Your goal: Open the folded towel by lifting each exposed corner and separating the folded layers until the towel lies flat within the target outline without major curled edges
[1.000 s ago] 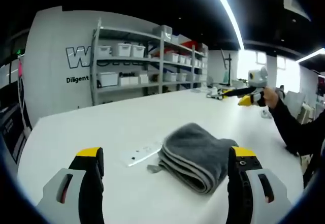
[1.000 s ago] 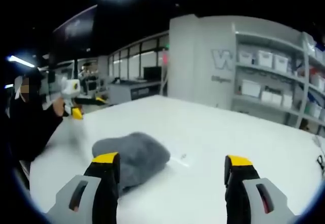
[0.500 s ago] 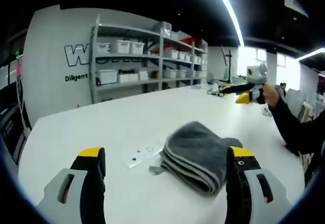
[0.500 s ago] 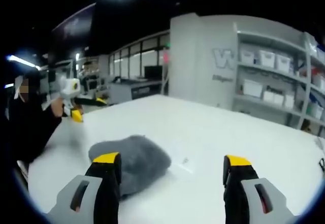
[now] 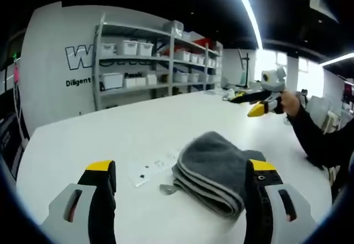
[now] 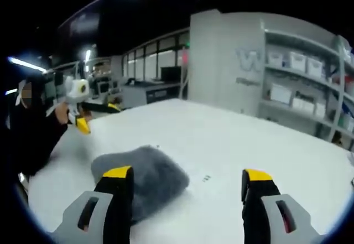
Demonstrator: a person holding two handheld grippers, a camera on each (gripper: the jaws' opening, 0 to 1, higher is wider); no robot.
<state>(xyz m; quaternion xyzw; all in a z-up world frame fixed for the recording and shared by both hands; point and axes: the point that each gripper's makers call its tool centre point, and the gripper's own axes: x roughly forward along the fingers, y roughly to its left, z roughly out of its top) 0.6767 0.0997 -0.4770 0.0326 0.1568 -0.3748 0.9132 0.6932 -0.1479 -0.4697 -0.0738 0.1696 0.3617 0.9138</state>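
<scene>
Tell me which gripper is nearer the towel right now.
Hard to tell. The left gripper and right gripper both hang open above the table, with the folded towel just ahead; neither touches it.

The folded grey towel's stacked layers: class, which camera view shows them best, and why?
The left gripper view. There the folded grey towel turns its open side to the camera, with the pale-edged stacked layers and a small tab visible. In the right gripper view the towel appears as a blurred rounded mound, partly behind a jaw.

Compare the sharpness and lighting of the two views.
Left gripper view: sharp, the gray towel shows its stacked fold edges; a ceiling light strip glares, fisheye bends the shelves. Right gripper view: softer, the towel blurs into a shapeless mound.
</scene>
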